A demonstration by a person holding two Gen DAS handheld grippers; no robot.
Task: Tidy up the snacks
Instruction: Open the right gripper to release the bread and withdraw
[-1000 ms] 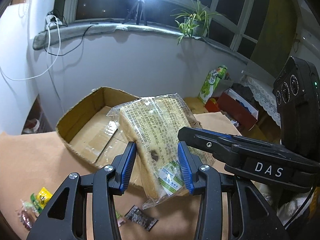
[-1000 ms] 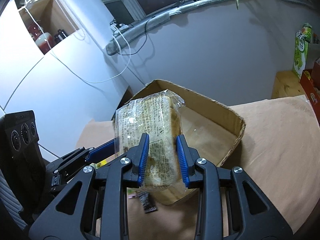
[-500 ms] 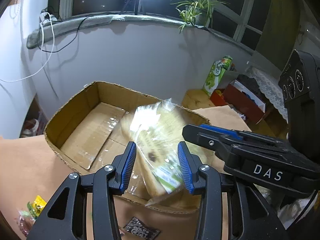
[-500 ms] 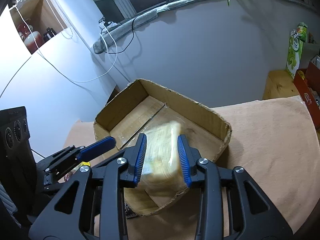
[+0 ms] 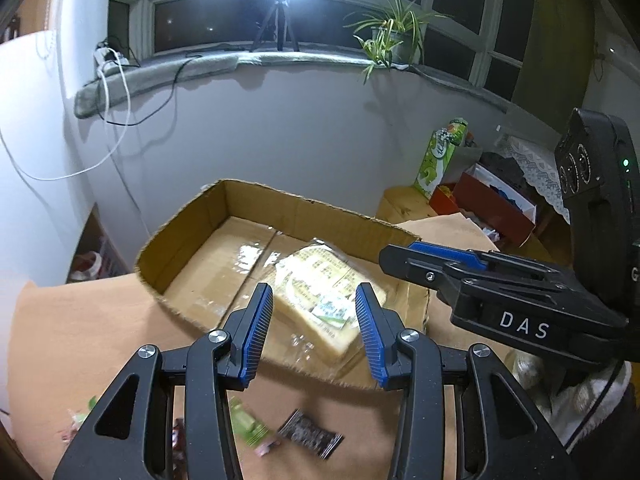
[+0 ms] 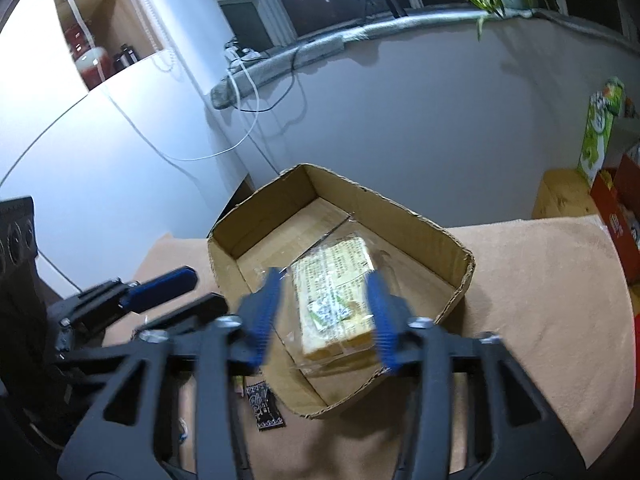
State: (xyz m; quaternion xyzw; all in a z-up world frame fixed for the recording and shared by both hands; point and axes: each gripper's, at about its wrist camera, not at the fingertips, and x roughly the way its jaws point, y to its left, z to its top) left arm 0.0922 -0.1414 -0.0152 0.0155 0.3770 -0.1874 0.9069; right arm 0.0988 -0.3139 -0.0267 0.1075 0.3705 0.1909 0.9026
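- Cardboard box holds the wrapped bread, lying flat at its 5 o'clock corner.
- Right claw has just been opening, bread released.
- Left claw released, empty.

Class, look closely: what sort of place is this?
Probably a room in a home: a potted plant on the windowsill, a cloth-covered table, and a cardboard box holding packaged bread.

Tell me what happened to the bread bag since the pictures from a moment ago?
The bread bag went down into the cardboard box and now lies flat on its floor. The right gripper, which was pinching it, has let go; its jaws have just been opening and stand clear on either side. The left gripper stayed open and empty, and the small snack packets stayed on the table.
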